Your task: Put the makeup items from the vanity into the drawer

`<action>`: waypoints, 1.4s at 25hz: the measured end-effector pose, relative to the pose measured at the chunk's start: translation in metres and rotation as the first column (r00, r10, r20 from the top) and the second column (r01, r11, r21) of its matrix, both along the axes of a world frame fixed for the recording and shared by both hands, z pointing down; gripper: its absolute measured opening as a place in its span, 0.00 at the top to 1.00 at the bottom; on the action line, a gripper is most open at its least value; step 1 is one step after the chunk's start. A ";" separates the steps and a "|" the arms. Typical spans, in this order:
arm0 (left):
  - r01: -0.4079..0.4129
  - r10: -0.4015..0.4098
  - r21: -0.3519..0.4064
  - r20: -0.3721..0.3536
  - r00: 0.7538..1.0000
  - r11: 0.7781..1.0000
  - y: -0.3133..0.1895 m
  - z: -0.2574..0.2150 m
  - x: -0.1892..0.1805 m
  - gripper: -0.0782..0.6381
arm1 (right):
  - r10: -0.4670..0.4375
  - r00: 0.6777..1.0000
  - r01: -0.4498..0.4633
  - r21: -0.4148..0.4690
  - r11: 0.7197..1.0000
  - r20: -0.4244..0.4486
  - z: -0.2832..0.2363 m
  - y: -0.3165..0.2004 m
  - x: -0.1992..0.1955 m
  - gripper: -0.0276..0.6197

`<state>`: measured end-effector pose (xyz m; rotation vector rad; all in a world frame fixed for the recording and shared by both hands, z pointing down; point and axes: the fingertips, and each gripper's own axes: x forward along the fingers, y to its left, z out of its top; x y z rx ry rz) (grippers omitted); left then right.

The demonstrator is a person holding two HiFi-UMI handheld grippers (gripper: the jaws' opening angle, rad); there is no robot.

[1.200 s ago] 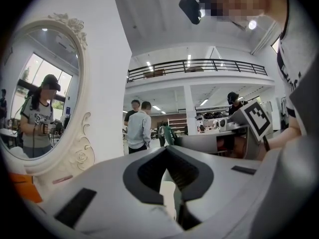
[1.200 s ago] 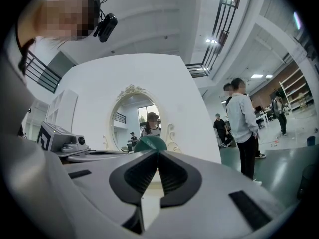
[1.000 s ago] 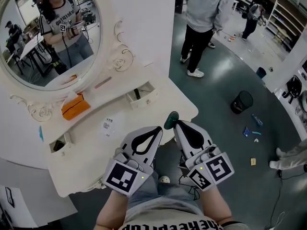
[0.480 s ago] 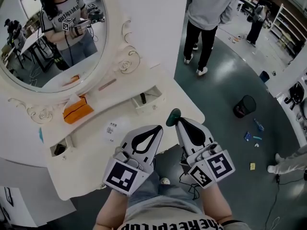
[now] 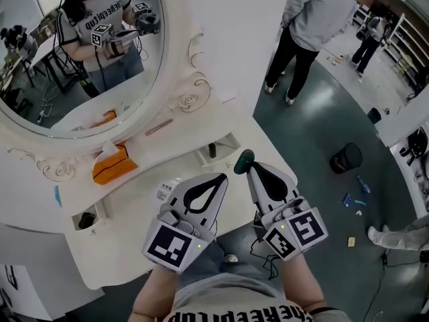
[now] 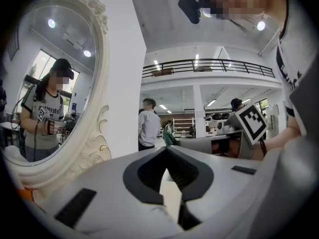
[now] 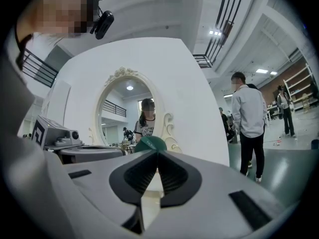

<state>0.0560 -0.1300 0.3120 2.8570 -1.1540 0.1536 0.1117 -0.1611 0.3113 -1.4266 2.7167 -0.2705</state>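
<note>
Just two hand-held grippers [image 5: 222,178] [image 5: 251,170], one green item [image 5: 242,159]

Left gripper [image 5: 220,178] and right gripper [image 5: 250,169]: pale grey shells, black ribbed pads [image 6: 187,171] in the jaws, black-and-white marker cubes [image 5: 175,245] at the back. Black cable [image 5: 267,265] under the right one. Light tee [image 5: 221,312], black lettering.

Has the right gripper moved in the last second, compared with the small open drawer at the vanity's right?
Yes. The right gripper, shut on the green item, has come nearer to that drawer.
</note>
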 end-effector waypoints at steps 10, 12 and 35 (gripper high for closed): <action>0.012 -0.012 -0.044 -0.014 1.000 0.999 -0.047 0.015 -0.022 0.88 | -0.012 0.999 0.010 -0.063 0.998 -0.039 0.027 -0.054 -0.023 0.91; 0.014 -0.015 -0.058 -0.012 1.000 0.998 -0.054 0.021 -0.026 0.88 | -0.012 0.999 0.008 -0.082 0.997 -0.048 0.036 -0.064 -0.027 0.91; 0.007 -0.014 -0.173 -0.039 0.999 0.985 -0.094 0.065 -0.046 0.88 | 0.040 0.982 -0.101 -0.330 0.939 -0.186 0.157 -0.113 -0.024 0.91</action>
